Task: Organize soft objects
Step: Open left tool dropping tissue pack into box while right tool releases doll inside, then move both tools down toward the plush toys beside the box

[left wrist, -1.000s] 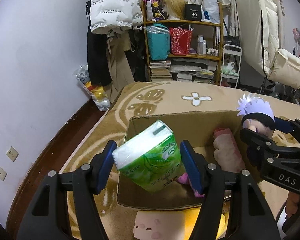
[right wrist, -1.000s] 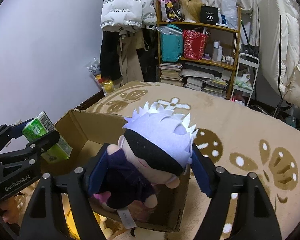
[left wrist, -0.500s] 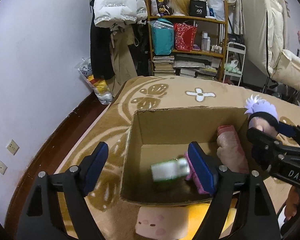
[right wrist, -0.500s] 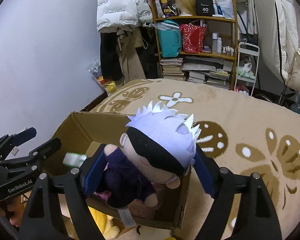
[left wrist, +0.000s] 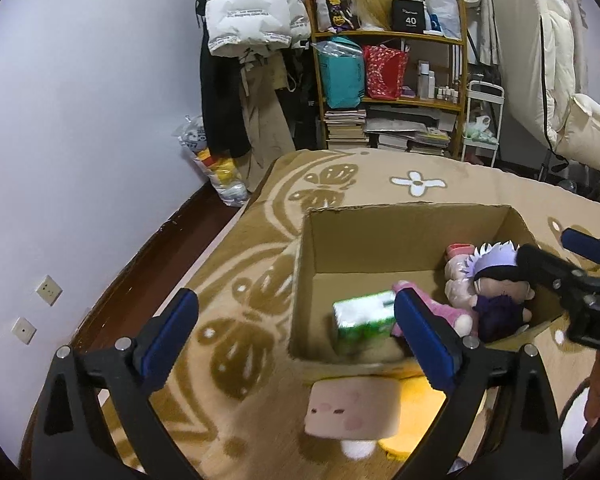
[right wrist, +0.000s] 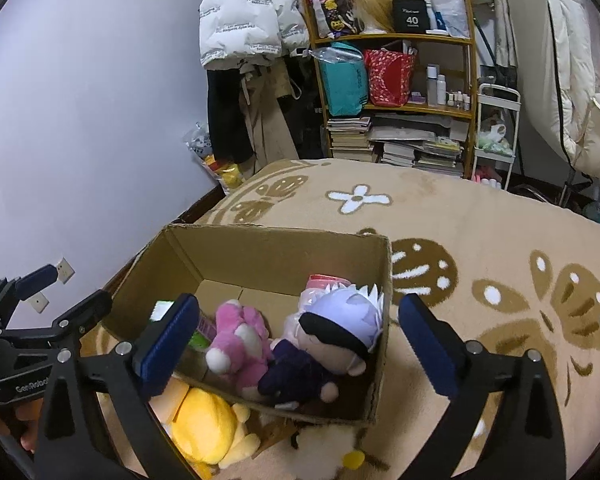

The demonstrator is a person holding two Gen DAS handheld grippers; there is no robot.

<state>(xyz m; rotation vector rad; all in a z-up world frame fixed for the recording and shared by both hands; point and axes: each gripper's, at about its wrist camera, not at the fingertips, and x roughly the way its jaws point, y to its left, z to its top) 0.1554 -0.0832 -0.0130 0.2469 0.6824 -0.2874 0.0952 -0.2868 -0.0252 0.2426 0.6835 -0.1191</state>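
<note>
- Both toys have dropped since a second ago: green tissue pack and white-haired doll now lie inside the cardboard box.
- Left gripper and right gripper have just been opening, empty.

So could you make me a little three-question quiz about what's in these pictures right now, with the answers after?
1. True or false: the white-haired doll lies inside the cardboard box.
2. Which lies outside the box, against its near wall? A) the pink plush B) the yellow plush C) the green tissue pack
3. What does the left gripper hold between its fingers?

Key
1. True.
2. B.
3. Nothing. Its jaws have just been opening and stand wide; the tissue pack lies down in the box. The right gripper is open and empty too.
</note>
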